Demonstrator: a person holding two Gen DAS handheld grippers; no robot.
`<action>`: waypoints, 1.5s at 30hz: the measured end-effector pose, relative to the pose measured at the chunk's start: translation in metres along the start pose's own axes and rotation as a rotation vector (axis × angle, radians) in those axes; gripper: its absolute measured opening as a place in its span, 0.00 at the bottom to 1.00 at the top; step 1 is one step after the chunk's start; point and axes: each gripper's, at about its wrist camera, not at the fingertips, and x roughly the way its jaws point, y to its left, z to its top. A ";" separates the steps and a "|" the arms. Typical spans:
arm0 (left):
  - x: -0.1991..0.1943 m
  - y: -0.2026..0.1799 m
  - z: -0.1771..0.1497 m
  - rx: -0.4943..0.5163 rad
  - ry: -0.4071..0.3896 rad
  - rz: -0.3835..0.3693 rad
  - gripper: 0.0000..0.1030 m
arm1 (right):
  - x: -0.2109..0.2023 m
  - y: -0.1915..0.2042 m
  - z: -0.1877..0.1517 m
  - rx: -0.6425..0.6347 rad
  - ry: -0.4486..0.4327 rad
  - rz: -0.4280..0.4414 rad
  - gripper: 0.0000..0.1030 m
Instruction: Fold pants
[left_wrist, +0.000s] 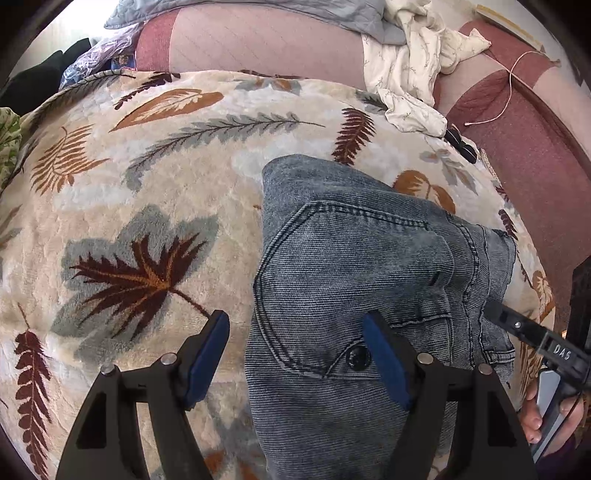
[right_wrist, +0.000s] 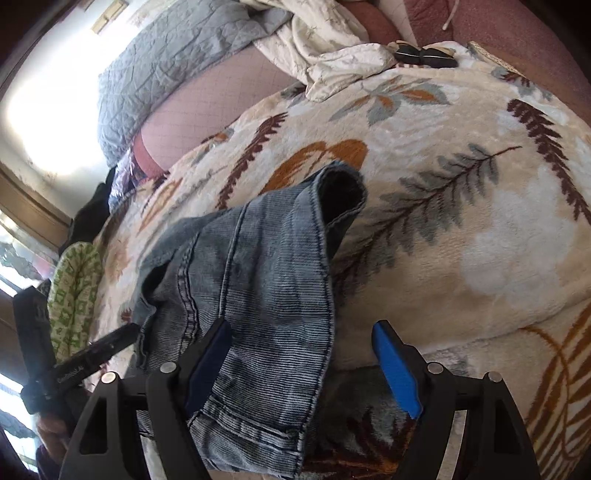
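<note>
where folded, ribbed denim pants (left_wrist: 351, 266) bunch.

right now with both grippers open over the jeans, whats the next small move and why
Probably lower the right gripper a little and close on the near edge of the jeans. The denim already lies between its open fingers but is not pinched. The left gripper, also open, straddles the opposite edge, so both could then lift for a fold.

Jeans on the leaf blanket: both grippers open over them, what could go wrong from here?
1. The jeans lie bunched and layered; the left gripper, open at their edge, may pinch only the top layer.
2. The plush blanket sits right under the right gripper, so closing could snag it too.
3. The raised opening may flop and skew the fold.
</note>
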 end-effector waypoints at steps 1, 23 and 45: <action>0.002 0.000 0.000 0.003 0.004 0.002 0.73 | 0.002 0.004 -0.001 -0.019 -0.001 -0.020 0.79; 0.023 -0.014 0.010 0.054 0.023 0.042 0.79 | 0.015 0.040 -0.010 -0.190 -0.026 -0.152 0.82; 0.024 -0.034 0.009 0.139 -0.035 0.126 0.74 | 0.033 0.023 -0.003 -0.067 0.000 0.023 0.74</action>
